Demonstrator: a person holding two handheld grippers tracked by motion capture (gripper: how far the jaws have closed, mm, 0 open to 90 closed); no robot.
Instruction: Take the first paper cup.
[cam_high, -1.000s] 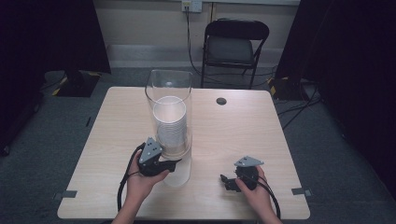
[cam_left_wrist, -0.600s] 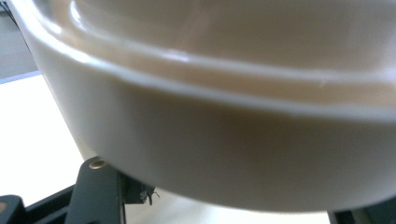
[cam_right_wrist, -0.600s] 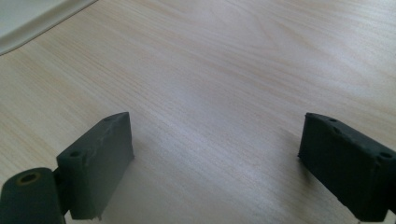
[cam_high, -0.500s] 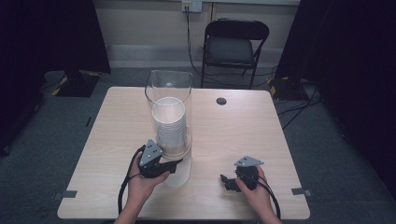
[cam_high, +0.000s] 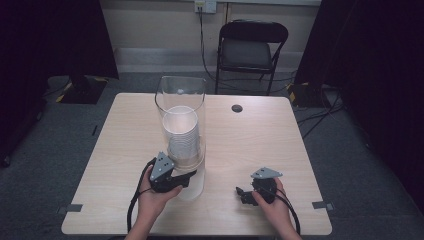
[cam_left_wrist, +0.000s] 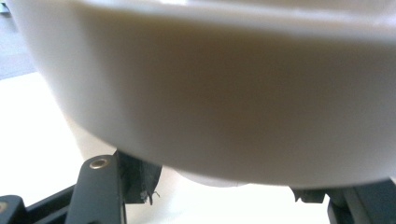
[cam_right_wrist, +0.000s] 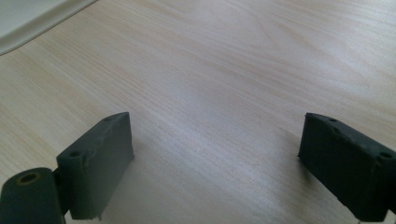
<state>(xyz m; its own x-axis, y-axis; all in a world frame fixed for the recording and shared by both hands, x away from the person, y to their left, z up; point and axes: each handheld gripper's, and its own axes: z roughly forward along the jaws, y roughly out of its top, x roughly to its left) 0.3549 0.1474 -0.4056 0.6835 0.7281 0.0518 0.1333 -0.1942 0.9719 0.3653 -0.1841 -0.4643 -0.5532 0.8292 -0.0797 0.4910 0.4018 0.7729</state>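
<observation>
The stack of white cups (cam_high: 183, 134) stood upright, mouths up, inside a clear tube (cam_high: 181, 100) on the table (cam_high: 250, 135), the left gripper (cam_high: 191, 176) seemingly pinching its base, while the right gripper (cam_high: 241, 193) rested with jaws spread.

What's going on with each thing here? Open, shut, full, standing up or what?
Clear tube: upright on the table, open at the top.
Stack of cups: nested inside the tube, filling its lower part.
Left gripper: at the tube's base, jaws either side of a white cup; grip unclear.
Right gripper: open, holding nothing, low over the table.
Folding chair: unfolded, unoccupied, behind the table.
</observation>
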